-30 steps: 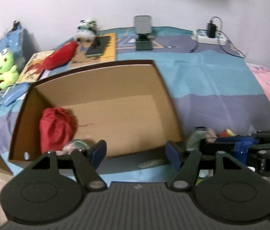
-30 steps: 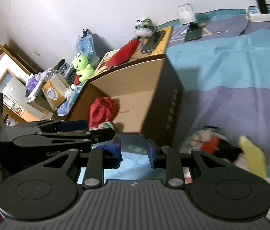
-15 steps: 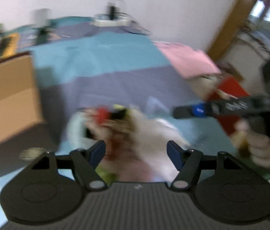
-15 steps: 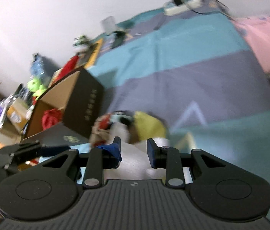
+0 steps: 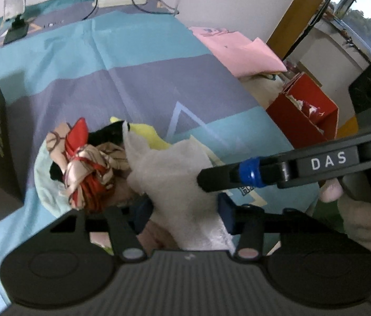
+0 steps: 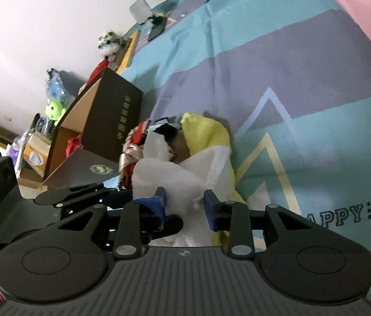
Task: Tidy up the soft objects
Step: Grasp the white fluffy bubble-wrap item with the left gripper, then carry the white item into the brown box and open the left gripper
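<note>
Both claws are down on one heap of soft things on the striped bedspread (image 5: pixel 138 60). The left claw (image 5: pixel 182 210) has a white fluffy cloth (image 5: pixel 174 176) between its blue pads; its jaws have just been closing, and both pads look to touch the cloth, though whether they truly pinch it I cannot tell. The right claw (image 6: pixel 184 202) straddles the same white cloth (image 6: pixel 174 176) from the other side; its jaws have just been opening and stand spread, the right pad just clear of the cloth.

Beyond the left claw and to its left lies a knotted red and beige scarf (image 5: pixel 88 166), with a yellow cloth (image 5: pixel 148 137) and something black behind it. In the right wrist view the yellow cloth (image 6: pixel 203 131) lies straight beyond the claw. The open cardboard box (image 6: pixel 103 121) stands left of the heap with a red bundle (image 6: pixel 73 144) inside. A hand (image 5: pixel 361 216) grips the right tool at the right of the left claw
</note>
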A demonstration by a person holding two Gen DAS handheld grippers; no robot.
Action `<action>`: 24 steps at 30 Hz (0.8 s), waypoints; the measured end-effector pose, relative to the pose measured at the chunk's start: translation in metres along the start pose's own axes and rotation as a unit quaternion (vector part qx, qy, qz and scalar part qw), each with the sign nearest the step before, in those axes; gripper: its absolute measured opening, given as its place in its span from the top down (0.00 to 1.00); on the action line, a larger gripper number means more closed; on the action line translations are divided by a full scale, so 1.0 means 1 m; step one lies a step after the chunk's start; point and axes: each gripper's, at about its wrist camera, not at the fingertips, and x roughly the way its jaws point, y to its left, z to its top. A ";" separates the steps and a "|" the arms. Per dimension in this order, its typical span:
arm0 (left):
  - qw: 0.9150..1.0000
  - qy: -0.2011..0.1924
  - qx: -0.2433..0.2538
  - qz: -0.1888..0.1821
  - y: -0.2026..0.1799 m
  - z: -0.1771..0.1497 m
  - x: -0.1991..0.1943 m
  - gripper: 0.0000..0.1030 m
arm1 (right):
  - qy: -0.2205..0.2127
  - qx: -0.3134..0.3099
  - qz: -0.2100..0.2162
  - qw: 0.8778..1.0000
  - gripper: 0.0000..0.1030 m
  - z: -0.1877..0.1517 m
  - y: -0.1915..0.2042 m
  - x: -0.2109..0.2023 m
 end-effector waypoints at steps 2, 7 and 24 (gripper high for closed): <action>1.000 -0.009 0.003 -0.006 0.001 -0.001 -0.006 0.59 | 0.003 -0.006 0.006 1.000 0.87 0.001 0.003 -0.003; 0.999 -0.032 0.011 -0.021 0.003 0.002 -0.027 0.60 | -0.005 -0.023 0.016 1.000 0.87 0.004 0.019 -0.014; 0.980 -0.192 0.039 0.017 0.071 0.023 -0.158 0.60 | -0.098 -0.124 0.088 0.984 0.87 0.061 0.151 0.016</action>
